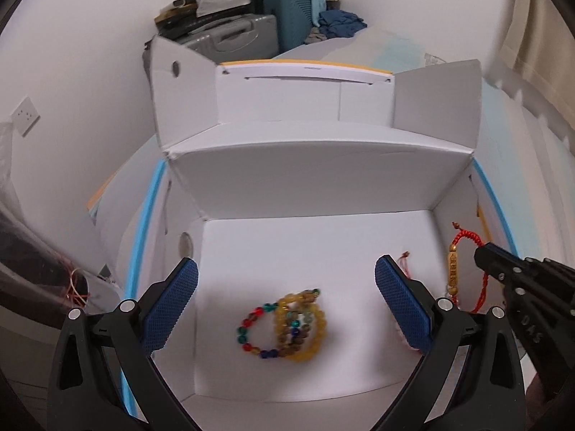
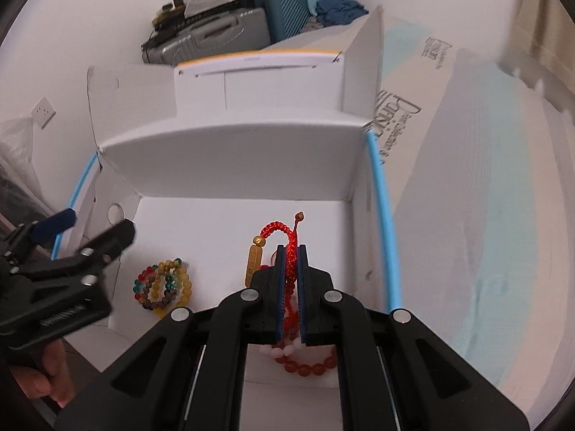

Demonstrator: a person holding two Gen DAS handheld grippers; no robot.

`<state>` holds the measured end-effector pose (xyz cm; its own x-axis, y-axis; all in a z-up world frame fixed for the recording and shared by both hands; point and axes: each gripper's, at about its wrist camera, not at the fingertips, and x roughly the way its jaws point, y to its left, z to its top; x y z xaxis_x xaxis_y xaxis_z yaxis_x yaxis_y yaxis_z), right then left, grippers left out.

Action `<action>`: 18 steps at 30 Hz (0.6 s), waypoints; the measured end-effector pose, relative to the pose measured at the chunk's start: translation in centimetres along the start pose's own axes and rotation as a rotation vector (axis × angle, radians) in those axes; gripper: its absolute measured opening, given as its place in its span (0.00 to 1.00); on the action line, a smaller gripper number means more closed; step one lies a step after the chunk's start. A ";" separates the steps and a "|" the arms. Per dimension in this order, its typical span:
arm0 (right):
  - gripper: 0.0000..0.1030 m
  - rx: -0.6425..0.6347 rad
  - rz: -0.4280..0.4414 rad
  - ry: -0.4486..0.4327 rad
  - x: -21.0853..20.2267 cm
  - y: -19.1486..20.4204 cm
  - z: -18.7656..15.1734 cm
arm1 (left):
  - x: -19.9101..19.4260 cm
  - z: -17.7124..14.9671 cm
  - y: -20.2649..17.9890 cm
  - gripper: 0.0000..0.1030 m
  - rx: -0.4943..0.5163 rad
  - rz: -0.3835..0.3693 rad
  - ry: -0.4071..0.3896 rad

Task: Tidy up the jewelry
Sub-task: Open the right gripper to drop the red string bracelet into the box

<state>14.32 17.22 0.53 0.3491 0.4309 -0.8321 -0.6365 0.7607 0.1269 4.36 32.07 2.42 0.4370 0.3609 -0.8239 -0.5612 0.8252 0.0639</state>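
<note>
Right wrist view shows our right tool (image 2: 291, 251) clamped on a braided red cord bracelet (image 2: 278, 228) with a gold barrel charm (image 2: 253, 264), held above the open white cardboard box (image 2: 233, 168). Our left tool (image 1: 287, 280) hangs spread and empty over the glossy bead bracelets (image 1: 284, 325) lying at about 6 o'clock on the box floor. We judge the placing step is in hand: next we lower the limp cord and release it beside them. More round red beads (image 2: 309, 364) lie beneath the right tool.
</note>
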 end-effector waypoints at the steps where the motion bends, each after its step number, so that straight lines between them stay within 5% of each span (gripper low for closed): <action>1: 0.05 -0.003 -0.003 0.009 0.5 0.3 -0.1 | 0.1 0.0 0.2 0.94 -0.001 0.000 0.003; 8: 0.11 -0.006 -0.015 0.059 2.2 0.9 -0.7 | 0.4 -0.3 1.0 0.94 -0.008 -0.001 0.007; 12: 0.52 0.002 -0.028 0.032 1.6 1.0 -1.0 | -0.2 -0.3 1.2 0.94 -0.006 -0.002 -0.004; 18: 0.76 0.018 -0.046 -0.042 -1.6 1.2 -1.8 | -2.1 -1.0 1.5 0.94 -0.010 -0.009 -0.035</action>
<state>11.77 16.58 1.08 0.4066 0.4147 -0.8141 -0.6064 0.7890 0.0989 1.88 32.14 3.67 0.4660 0.3689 -0.8042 -0.5640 0.8242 0.0512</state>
